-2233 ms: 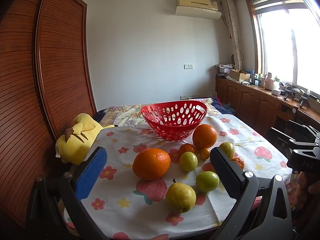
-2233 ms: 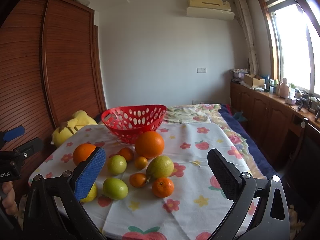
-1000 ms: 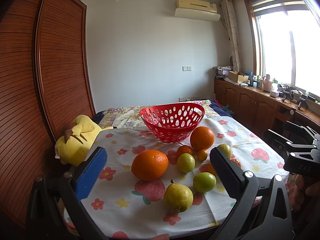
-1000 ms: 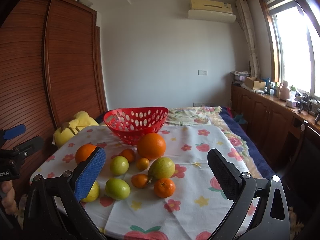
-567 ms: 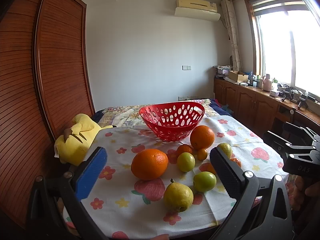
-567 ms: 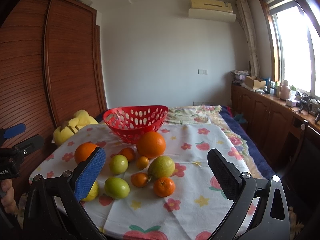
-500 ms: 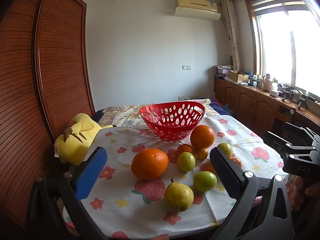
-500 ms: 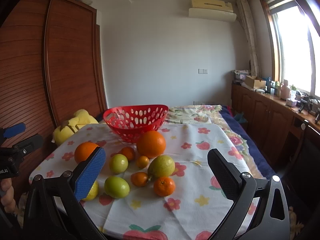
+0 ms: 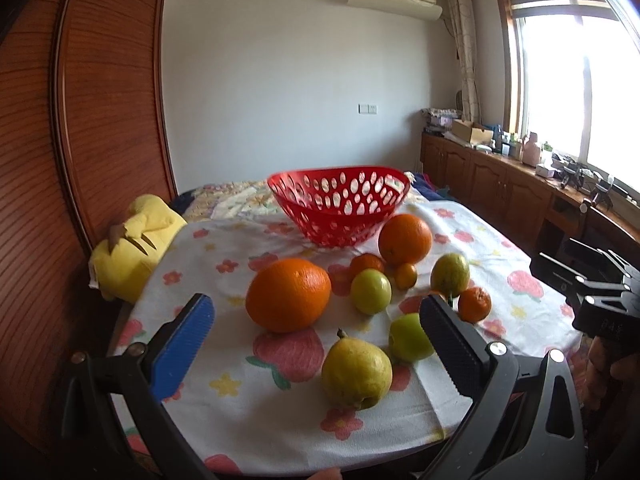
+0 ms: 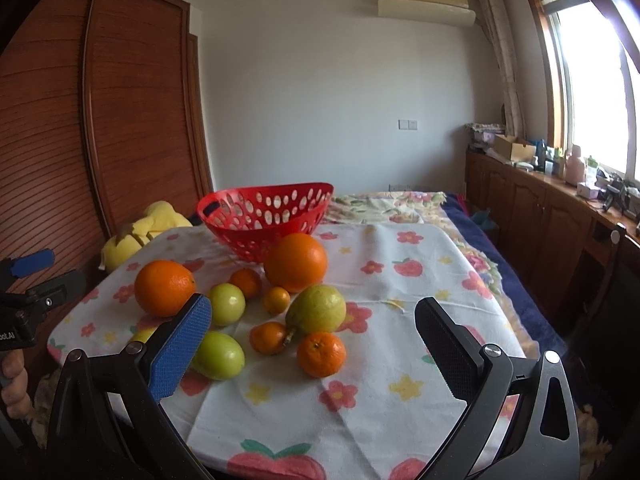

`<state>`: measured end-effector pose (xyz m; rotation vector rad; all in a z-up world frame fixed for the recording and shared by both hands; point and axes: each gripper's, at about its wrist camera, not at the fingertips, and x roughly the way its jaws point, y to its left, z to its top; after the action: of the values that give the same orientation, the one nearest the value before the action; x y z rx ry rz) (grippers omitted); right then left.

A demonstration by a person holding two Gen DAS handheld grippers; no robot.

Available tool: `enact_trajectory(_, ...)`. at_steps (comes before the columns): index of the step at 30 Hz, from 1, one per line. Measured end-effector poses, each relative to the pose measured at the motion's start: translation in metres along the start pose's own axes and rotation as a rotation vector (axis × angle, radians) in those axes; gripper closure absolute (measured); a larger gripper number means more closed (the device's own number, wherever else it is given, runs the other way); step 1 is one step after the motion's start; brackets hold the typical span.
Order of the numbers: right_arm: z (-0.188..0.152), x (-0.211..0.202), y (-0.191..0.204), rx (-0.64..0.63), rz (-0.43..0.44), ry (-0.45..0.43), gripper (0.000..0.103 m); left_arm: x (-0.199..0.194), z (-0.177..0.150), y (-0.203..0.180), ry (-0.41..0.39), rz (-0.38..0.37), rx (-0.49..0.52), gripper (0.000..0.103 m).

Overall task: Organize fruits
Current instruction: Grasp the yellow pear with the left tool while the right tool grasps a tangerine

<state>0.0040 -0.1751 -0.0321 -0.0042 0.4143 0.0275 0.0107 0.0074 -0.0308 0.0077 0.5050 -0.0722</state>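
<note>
A red perforated basket (image 9: pixel 340 200) (image 10: pixel 266 212) stands empty at the far side of a table with a flowered cloth (image 9: pixel 248 392) (image 10: pixel 400 280). In front of it lie two large oranges (image 9: pixel 288 294) (image 9: pixel 405 239), several small oranges, green fruits (image 9: pixel 371 291) and yellow pears (image 9: pixel 356 374). My left gripper (image 9: pixel 316 344) is open and empty, above the near edge, just short of the near orange and pear. My right gripper (image 10: pixel 312 344) is open and empty, with a small orange (image 10: pixel 321 354) and a pear (image 10: pixel 316 309) between its fingers' lines.
A yellow plush toy (image 9: pixel 132 244) lies at the table's left edge beside a wooden wardrobe (image 9: pixel 80 120). A bed with a patterned cover (image 10: pixel 396 202) lies behind the table. Wooden cabinets (image 10: pixel 532 208) with clutter run under the window at right.
Both grippers have moved forward toward the fruit, so it looms larger. Both stay open. No fruit has moved.
</note>
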Motion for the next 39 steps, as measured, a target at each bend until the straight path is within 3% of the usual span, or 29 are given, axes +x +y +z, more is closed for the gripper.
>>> enact_trajectory(8, -0.016, 0.025, -0.014, -0.004, 0.017, 0.07, 0.003, 0.025, -0.019, -0.005, 0.088, -0.055, 0.008, 0.002)
enact_trajectory(13, -0.023, 0.038, -0.015, -0.011, 0.073, 0.109, 0.011, 0.037, -0.029, -0.008, 0.132, -0.07, 0.011, 0.002)
enact_trajectory(20, -0.03, 0.059, -0.015, -0.034, 0.086, 0.171, 0.021, 0.053, -0.04, -0.009, 0.188, -0.085, 0.012, 0.003)
enact_trajectory(24, -0.037, 0.074, -0.013, -0.059, 0.099, 0.219, 0.03, 0.06, -0.044, -0.009, 0.205, -0.092, 0.004, 0.005)
enact_trajectory(39, -0.047, 0.099, -0.011, -0.07, 0.118, 0.302, 0.04, 0.079, -0.045, -0.01, 0.253, -0.085, 0.015, 0.007)
